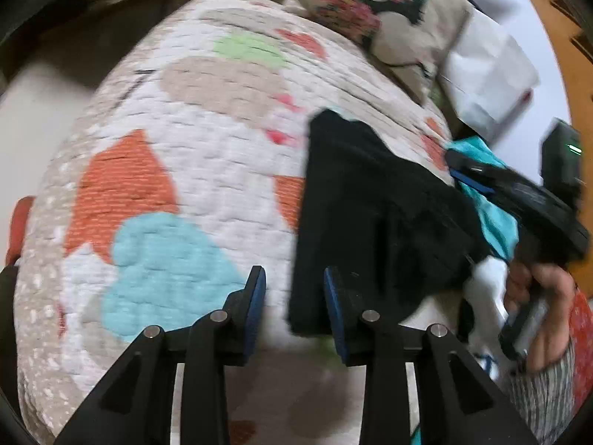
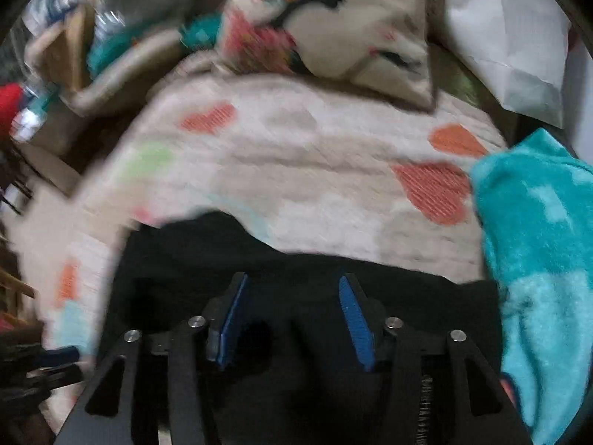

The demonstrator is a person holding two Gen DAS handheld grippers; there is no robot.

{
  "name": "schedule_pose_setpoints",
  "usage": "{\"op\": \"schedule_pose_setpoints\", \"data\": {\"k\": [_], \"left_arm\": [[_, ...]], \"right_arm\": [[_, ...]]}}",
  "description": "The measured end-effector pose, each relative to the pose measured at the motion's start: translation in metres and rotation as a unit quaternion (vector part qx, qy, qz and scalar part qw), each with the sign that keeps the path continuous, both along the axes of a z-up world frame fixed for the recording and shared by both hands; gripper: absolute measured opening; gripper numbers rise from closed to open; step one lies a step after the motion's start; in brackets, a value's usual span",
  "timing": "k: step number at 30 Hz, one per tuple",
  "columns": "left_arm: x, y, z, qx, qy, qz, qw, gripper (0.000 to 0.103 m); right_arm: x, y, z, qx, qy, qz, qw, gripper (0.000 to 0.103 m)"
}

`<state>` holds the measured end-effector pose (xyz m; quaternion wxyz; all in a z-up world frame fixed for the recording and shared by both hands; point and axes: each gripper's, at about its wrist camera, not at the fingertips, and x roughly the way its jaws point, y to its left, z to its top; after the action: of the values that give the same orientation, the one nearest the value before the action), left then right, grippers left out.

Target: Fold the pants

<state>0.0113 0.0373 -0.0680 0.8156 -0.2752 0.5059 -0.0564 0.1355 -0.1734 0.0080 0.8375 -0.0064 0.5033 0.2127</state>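
Black pants [image 1: 370, 204] lie in a folded bundle on a patchwork quilt [image 1: 185, 129] with orange, blue and green patches. My left gripper [image 1: 294, 274] hovers at the bundle's left edge with its blue pads apart; the right pad sits beside the cloth and nothing is pinched. My right gripper [image 2: 293, 278] stands open just above the pants [image 2: 185, 259], with only dark cloth below its pads. From the left wrist view, my right gripper [image 1: 459, 167] reaches in at the pants' far right corner, held by a hand [image 1: 537, 296].
A teal towel [image 2: 537, 259] lies bunched right of the pants. A printed pillow [image 2: 333, 29] and a white bag [image 2: 511, 37] sit at the far end of the quilt [image 2: 296, 148]. Cluttered items [image 2: 55, 55] crowd the far left. Both views are motion-blurred.
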Motion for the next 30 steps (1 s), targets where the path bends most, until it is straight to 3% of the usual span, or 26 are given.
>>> {"op": "schedule_pose_setpoints", "data": {"k": [3, 6, 8, 10, 13, 16, 17, 19, 20, 22, 24, 26, 29, 30], "left_arm": [[0.0, 0.003, 0.0, 0.013, 0.001, 0.01, 0.9999, 0.031], [-0.004, 0.003, 0.001, 0.019, 0.002, 0.009, 0.9998, 0.031], [-0.003, 0.003, 0.001, 0.018, 0.001, 0.008, 0.9998, 0.031], [-0.002, 0.003, 0.002, 0.017, -0.002, 0.005, 0.9998, 0.031], [0.004, 0.002, 0.0, 0.013, -0.005, 0.0, 0.9999, 0.031], [0.012, -0.001, -0.007, 0.007, 0.0, -0.006, 1.0, 0.031], [0.015, -0.002, -0.009, 0.005, 0.001, -0.007, 1.0, 0.031], [0.018, -0.004, -0.012, -0.001, 0.002, -0.008, 1.0, 0.031], [0.019, -0.005, -0.013, -0.005, 0.001, -0.01, 0.9999, 0.031], [0.02, -0.006, -0.013, -0.005, -0.003, -0.015, 0.9999, 0.031], [0.019, -0.003, -0.011, 0.005, -0.012, -0.018, 0.9997, 0.031], [0.018, 0.001, -0.011, 0.013, -0.019, -0.017, 0.9996, 0.031], [0.018, 0.008, -0.012, 0.027, -0.026, -0.014, 0.9992, 0.031], [0.019, 0.01, -0.013, 0.027, -0.026, -0.013, 0.9992, 0.031]], "right_arm": [[-0.012, 0.027, 0.0, 0.095, 0.031, 0.05, 0.994, 0.047], [-0.023, 0.053, -0.023, 0.099, 0.073, 0.087, 0.989, 0.047], [-0.027, 0.059, -0.038, 0.058, 0.092, 0.09, 0.99, 0.046], [-0.027, 0.052, -0.054, -0.011, 0.112, 0.071, 0.991, 0.039], [-0.03, 0.031, -0.044, -0.093, 0.113, 0.011, 0.989, 0.037], [-0.039, 0.034, -0.023, -0.204, 0.053, -0.012, 0.977, 0.04], [-0.041, 0.036, -0.014, -0.209, 0.028, -0.017, 0.977, 0.04], [-0.04, 0.038, 0.0, -0.143, 0.011, -0.015, 0.99, 0.04], [-0.038, 0.039, 0.007, -0.071, 0.01, -0.003, 0.997, 0.04], [-0.029, 0.043, 0.003, 0.033, 0.035, 0.007, 0.999, 0.04], [-0.021, 0.046, -0.014, 0.07, 0.07, 0.008, 0.995, 0.04], [-0.016, 0.049, -0.036, 0.055, 0.097, 0.007, 0.994, 0.04], [-0.026, 0.048, -0.055, -0.051, 0.105, 0.018, 0.993, 0.025], [-0.037, 0.045, -0.052, -0.081, 0.098, 0.03, 0.991, 0.025]]}}
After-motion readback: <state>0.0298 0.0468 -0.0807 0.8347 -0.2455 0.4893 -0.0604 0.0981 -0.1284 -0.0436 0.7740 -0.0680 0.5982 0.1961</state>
